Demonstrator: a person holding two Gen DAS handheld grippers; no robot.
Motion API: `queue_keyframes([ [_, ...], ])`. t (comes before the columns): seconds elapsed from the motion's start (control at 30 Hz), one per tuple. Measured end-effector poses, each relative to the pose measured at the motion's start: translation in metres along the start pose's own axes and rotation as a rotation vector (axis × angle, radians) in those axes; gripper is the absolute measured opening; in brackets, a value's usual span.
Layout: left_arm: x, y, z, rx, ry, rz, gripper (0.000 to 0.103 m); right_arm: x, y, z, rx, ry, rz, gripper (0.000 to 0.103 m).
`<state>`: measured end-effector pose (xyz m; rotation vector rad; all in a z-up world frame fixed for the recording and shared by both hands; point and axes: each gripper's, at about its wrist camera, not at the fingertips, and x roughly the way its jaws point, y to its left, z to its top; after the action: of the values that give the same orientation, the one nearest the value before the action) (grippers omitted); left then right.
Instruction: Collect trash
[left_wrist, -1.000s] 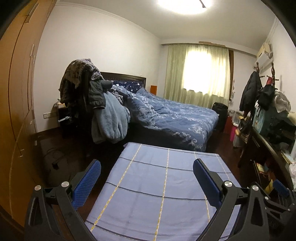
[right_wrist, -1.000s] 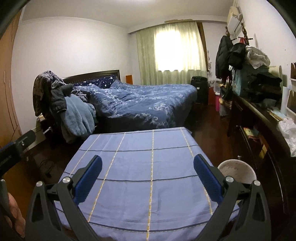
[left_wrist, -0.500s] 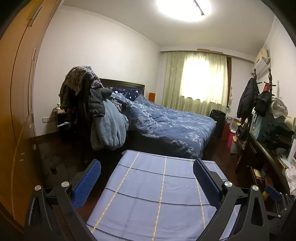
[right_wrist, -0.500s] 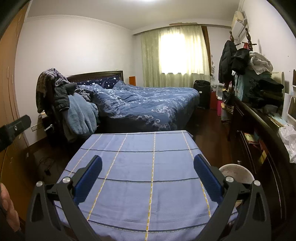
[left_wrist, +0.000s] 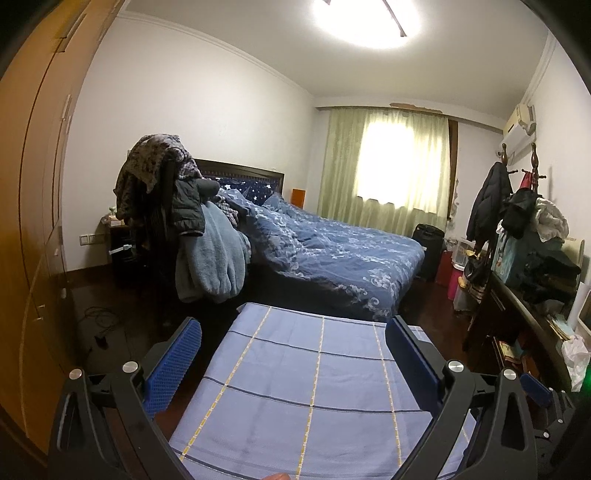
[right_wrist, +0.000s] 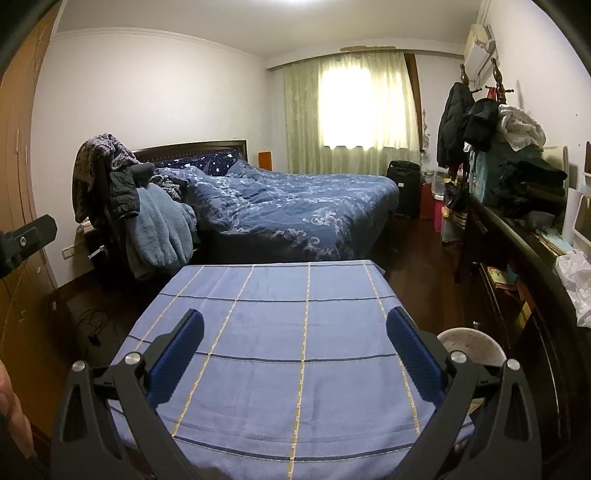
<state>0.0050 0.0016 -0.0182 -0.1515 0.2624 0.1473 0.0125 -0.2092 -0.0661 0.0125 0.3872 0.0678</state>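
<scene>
My left gripper is open and empty above a table covered with a blue checked cloth. My right gripper is open and empty above the same cloth. No trash shows on the cloth. A crumpled white plastic bag lies on the dark sideboard at the right; it also shows in the left wrist view. A round white bin or stool stands on the floor to the right of the table. Part of the left gripper shows at the left edge of the right wrist view.
A bed with a blue duvet stands beyond the table. A chair piled with clothes is left of it. A wooden wardrobe fills the left side. A dark sideboard with piled clothes lines the right wall. Cables lie on the floor.
Both cameras have tilted upward and drawn back a little; more ceiling shows and the table sits lower in view. Both grippers stay open and empty.
</scene>
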Motion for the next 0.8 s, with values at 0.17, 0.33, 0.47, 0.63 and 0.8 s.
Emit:
queue_keyframes([
  [0.17, -0.0024, 0.0013, 0.0014, -0.006, -0.007, 0.007, 0.099, -0.0021, 0.0004, -0.0002, 0.000, -0.012, -0.009, 0.099],
  [0.33, -0.0016, 0.0033, 0.0023, -0.013, -0.006, 0.010, 0.099, -0.0022, -0.0007, -0.0007, -0.006, -0.003, -0.007, 0.099],
  [0.47, 0.0002, 0.0033, 0.0022, -0.014, 0.002, 0.012, 0.099, -0.0010, 0.0005, 0.0000, -0.009, 0.003, -0.004, 0.099],
  [0.63, 0.0006, 0.0026, 0.0013, -0.012, 0.004, 0.015, 0.099, -0.0004, 0.0008, -0.0003, -0.008, 0.006, -0.003, 0.099],
  [0.8, 0.0015, 0.0031, 0.0010, -0.014, 0.005, 0.015, 0.099, 0.0015, 0.0017, -0.0020, -0.014, 0.014, 0.002, 0.099],
])
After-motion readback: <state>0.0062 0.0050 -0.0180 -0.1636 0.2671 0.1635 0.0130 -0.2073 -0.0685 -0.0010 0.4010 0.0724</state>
